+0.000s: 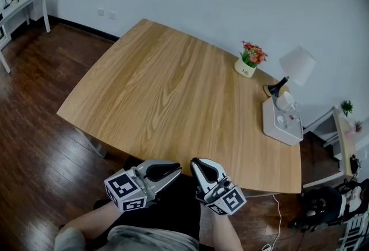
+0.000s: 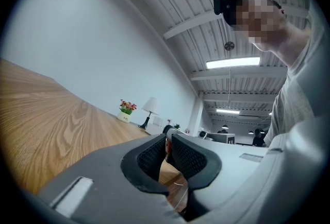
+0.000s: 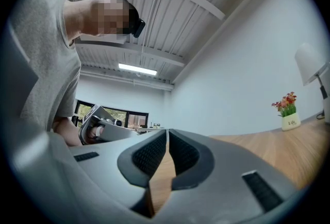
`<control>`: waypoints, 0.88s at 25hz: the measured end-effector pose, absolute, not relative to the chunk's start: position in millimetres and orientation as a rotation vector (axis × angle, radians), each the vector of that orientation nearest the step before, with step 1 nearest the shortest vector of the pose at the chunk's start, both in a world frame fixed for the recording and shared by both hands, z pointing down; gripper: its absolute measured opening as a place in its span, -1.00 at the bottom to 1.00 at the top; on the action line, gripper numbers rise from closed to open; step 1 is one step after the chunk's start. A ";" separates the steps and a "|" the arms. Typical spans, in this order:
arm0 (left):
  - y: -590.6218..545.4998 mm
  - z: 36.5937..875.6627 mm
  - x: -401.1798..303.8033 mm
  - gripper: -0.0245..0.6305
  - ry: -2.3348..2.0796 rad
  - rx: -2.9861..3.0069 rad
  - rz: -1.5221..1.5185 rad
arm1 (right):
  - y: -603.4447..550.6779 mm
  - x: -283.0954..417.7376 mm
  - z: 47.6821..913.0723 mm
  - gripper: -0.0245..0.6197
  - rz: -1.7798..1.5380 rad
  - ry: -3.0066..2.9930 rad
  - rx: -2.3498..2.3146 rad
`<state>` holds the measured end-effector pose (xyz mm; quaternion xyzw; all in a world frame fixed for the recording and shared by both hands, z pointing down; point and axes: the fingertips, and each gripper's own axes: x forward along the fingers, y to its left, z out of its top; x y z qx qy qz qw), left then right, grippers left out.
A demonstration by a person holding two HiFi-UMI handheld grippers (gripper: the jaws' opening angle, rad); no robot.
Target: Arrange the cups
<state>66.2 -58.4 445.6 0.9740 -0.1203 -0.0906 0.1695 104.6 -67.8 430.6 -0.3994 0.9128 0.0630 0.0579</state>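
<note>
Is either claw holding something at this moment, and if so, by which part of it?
Nothing is held. The left claw and the right claw both have their jaws together, with nothing between them.

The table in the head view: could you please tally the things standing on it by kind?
Flower pot: 1
Lamp: 1
White tray: 1
Total: 3, leaving out the small items on the tray, which are too small to count.
</note>
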 end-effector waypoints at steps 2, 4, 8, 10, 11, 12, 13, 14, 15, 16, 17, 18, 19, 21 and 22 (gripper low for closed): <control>-58.6 445.6 66.3 -0.84 -0.342 2.768 -0.257 | -67.5 104.2 430.5 -0.87 0.188 2.769 -1.207; -59.6 444.9 65.7 -0.84 -0.344 2.767 -0.257 | -67.4 103.3 429.4 -0.88 0.190 2.769 -1.203; -58.3 446.4 66.0 -0.84 -0.346 2.766 -0.253 | -66.5 103.1 430.1 -0.88 0.192 2.772 -1.199; -58.1 446.9 66.1 -0.84 -0.349 2.764 -0.252 | -66.3 104.2 430.1 -0.88 0.191 2.771 -1.201; -58.4 446.6 66.2 -0.84 -0.348 2.765 -0.253 | -66.4 104.6 429.6 -0.88 0.192 2.770 -1.202; -58.7 445.9 66.2 -0.84 -0.346 2.768 -0.253 | -66.6 104.7 429.2 -0.88 0.193 2.771 -1.202; -58.8 445.4 66.1 -0.84 -0.345 2.770 -0.253 | -66.8 104.5 428.9 -0.88 0.194 2.772 -1.201; -58.9 445.3 65.9 -0.84 -0.345 2.771 -0.253 | -66.8 103.9 428.9 -0.88 0.194 2.773 -1.200; -58.9 445.6 65.5 -0.84 -0.346 2.770 -0.252 | -66.7 103.1 429.0 -0.88 0.194 2.773 -1.199; -58.8 446.4 65.4 -0.84 -0.347 2.768 -0.251 | -66.4 102.2 429.0 -0.88 0.193 2.774 -1.195; -58.6 447.3 65.5 -0.84 -0.349 2.765 -0.250 | -66.1 101.4 429.2 -0.87 0.191 2.776 -1.191; -58.3 448.2 65.7 -0.84 -0.349 2.764 -0.249 | -65.7 101.2 429.7 -0.88 0.189 2.778 -1.190; -58.1 448.7 66.0 -0.84 -0.348 2.765 -0.248 | -65.7 102.2 430.3 -0.88 0.190 2.777 -1.193; -58.4 448.9 66.3 -0.84 -0.348 2.767 -0.248 | -66.2 104.7 430.7 -0.88 0.196 2.772 -1.200; -58.7 448.9 66.3 -0.84 -0.349 2.768 -0.248 | -66.6 105.8 430.5 -0.88 0.200 2.769 -1.203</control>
